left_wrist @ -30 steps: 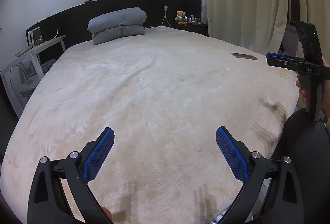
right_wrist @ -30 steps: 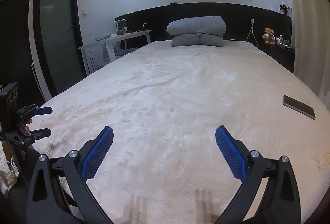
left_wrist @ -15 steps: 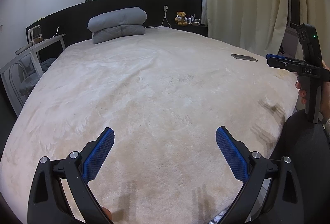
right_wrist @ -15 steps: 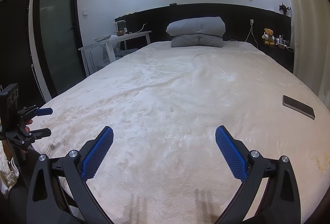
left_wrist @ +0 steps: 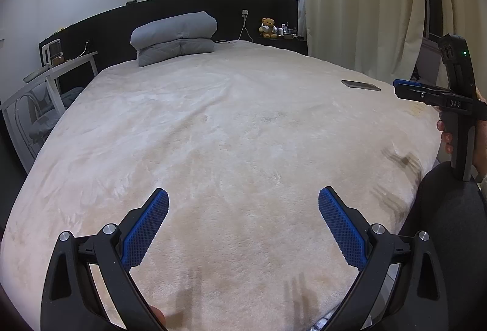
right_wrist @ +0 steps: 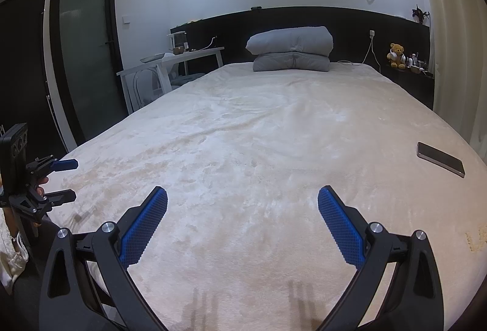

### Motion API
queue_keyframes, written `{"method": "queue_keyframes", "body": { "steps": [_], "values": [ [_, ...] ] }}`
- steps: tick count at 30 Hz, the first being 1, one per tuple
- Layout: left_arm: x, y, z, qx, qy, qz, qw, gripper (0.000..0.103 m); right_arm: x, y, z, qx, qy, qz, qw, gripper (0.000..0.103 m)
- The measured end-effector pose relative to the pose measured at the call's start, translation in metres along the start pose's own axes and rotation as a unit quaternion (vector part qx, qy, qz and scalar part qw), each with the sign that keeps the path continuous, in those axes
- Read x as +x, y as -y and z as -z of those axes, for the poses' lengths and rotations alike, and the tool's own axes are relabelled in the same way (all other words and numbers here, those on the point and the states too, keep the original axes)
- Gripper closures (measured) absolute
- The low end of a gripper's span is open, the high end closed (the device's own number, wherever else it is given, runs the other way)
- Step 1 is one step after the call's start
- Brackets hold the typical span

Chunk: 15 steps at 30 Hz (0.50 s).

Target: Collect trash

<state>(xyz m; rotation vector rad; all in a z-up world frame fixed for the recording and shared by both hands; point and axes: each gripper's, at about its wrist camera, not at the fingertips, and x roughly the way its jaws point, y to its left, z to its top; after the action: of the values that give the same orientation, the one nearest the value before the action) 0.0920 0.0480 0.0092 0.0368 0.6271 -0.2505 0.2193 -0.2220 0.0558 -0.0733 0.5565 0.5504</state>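
Small items beside the teddy bear (right_wrist: 396, 55) on the far shelf are too small to identify. Right claw (left_wrist: 408, 87) is side-on in the left view, its far finger hidden behind the near one. A pale mark (right_wrist: 476, 238) on the bed (right_wrist: 274, 133) is cut by the frame edge, unreadable.

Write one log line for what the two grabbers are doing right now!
left gripper: open, empty, over bed | right gripper: open, empty, over bed | phone on bed | trash: none seen
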Motion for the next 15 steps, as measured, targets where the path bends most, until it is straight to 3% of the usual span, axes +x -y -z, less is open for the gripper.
{"method": "queue_keyframes", "body": {
  "steps": [15],
  "values": [
    [-0.0006,0.0,0.0004,-0.002,0.002,-0.001,1.0,0.006,-0.0005,0.0007,-0.0026,-0.01,-0.001,0.0,1.0,0.005]
  ]
}}
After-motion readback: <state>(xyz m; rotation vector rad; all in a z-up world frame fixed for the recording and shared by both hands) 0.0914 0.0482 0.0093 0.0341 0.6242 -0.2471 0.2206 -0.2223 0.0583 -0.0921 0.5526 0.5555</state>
